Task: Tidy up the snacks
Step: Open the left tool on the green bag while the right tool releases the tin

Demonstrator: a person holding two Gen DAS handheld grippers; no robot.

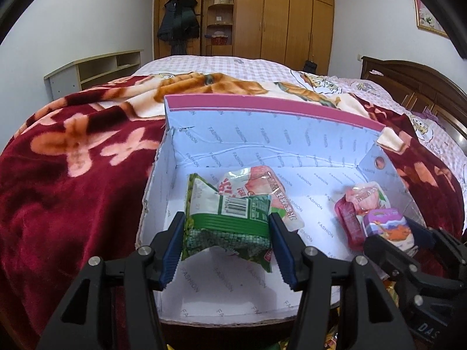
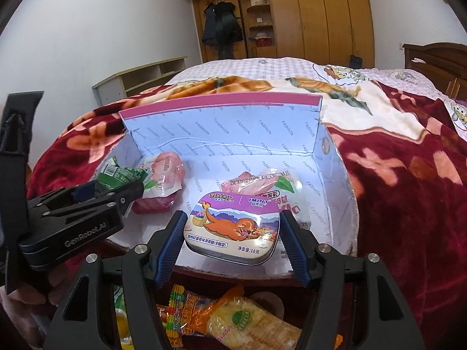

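Note:
A white cardboard box (image 1: 262,134) with a pink rim lies open on the bed. My left gripper (image 1: 226,233) is shut on a green snack packet (image 1: 230,221) and holds it just above the box's left half. Behind the packet lies a peach jelly pouch (image 1: 256,180). A second pouch (image 1: 364,195) lies at the box's right. My right gripper (image 2: 233,227) is shut on a purple mint tin (image 2: 233,224) with an orange cartoon creature, over the box's (image 2: 233,128) near right edge. The right wrist view also shows the left gripper (image 2: 116,186) with the green packet (image 2: 116,175).
Loose snack packets (image 2: 233,320) lie in a heap in front of the box, under the right gripper. A red flowered blanket (image 1: 73,175) covers the bed around the box. A wooden headboard (image 1: 423,87) stands at the right, wardrobes (image 1: 277,17) at the back.

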